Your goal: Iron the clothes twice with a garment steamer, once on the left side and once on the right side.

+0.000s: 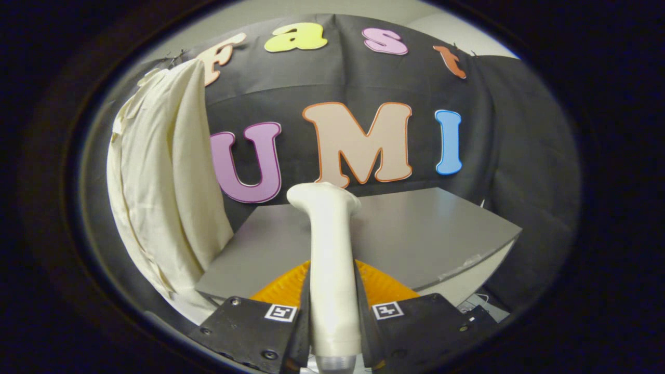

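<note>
1. Now you are clamping both fingers of the gripper on the garment steamer, keeping its handle upright for control.
2. You are facing away from the clothes, hanging well apart beside the table.

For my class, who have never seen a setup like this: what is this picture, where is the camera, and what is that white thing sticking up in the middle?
The camera rides on a handheld two-finger tool that a person carries; there is no robot arm. It looks forward along the tool's fingers, seen at the bottom. Both fingers press on the handle of a white garment steamer, which stands upright between them, its head at the top. Beyond it lies a grey table. Beside the table, against the black booth wall, hangs a cream garment, the clothing to be steamed. The steamer is not touching it yet.
</note>
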`<state>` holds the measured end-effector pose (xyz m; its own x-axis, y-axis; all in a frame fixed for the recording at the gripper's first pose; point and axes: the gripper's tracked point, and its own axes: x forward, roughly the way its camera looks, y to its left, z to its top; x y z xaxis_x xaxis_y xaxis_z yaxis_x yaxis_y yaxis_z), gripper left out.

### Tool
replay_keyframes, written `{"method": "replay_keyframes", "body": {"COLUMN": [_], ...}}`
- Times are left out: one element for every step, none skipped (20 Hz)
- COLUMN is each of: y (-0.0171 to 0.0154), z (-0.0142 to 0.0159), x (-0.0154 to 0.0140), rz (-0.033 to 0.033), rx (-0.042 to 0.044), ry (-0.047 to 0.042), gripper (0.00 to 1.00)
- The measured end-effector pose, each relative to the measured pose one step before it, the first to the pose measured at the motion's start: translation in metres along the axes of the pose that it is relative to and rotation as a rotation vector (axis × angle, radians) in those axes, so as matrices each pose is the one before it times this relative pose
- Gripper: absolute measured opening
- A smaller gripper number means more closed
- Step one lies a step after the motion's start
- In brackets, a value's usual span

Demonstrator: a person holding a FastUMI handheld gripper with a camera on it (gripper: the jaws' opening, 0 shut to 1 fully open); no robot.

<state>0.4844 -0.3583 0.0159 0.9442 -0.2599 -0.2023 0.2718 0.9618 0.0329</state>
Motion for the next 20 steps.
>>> {"method": "replay_keyframes", "body": {"y": [0.00902, 0.01128, 0.0128, 0.01493, 0.01663, 0.01806, 0.01902, 0.01979, 0.02135, 0.02237, 0.02343, 0.02457, 0.02438, 0.02447, 0.02391, 0.02265, 0.01945, 0.01724, 0.01338, 0.01082], "z": [0.00413, 0.00347, 0.00396, 0.00301, 0.00188, 0.0023, 0.00191, -0.00136, 0.00001, -0.00044, 0.00145, 0.00138, 0.00221, 0.00203, 0.00031, 0.00057, 0.00201, 0.00365, 0.00398, 0.00468], "x": [-0.01601, -0.01762, -0.01643, -0.01615, -0.01664, -0.01682, -0.01664, -0.01773, -0.01742, -0.01736, -0.01537, -0.01503, -0.014, -0.01071, -0.00842, -0.00691, -0.0056, -0.00209, -0.0009, -0.00101], "rz": [0.00619, 0.00548, 0.00378, 0.00113, -0.00027, -0.00432, -0.00928, -0.00911, -0.00467, -0.00034, 0.00525, 0.00718, 0.00815, 0.01255, 0.018, 0.01735, 0.01584, 0.01595, 0.01359, 0.00971], "rx": [-0.00163, 0.0005, -0.00166, 0.00158, 0.0015, 0.00254, 0.0035, -0.00122, -0.00114, 0.00657, 0.01118, 0.01284, 0.01217, 0.00485, -0.00753, -0.01382, -0.01099, -0.00742, -0.00198, 0.00149], "ry": [-0.0157, -0.0162, -0.01426, -0.0128, -0.00741, -0.01265, -0.00845, -0.00631, -0.00972, -0.0111, -0.01694, -0.01613, -0.01426, -0.011, -0.00037, 0.00296, 0.0005, -0.0028, -0.00285, -0.00642], "gripper": [0.39, 0.39, 0.39, 0.39, 0.39, 0.39, 0.39, 0.39, 0.39, 0.38, 0.38, 0.38, 0.38, 0.38, 0.38, 0.38, 0.38, 0.38, 0.38, 0.38]}}
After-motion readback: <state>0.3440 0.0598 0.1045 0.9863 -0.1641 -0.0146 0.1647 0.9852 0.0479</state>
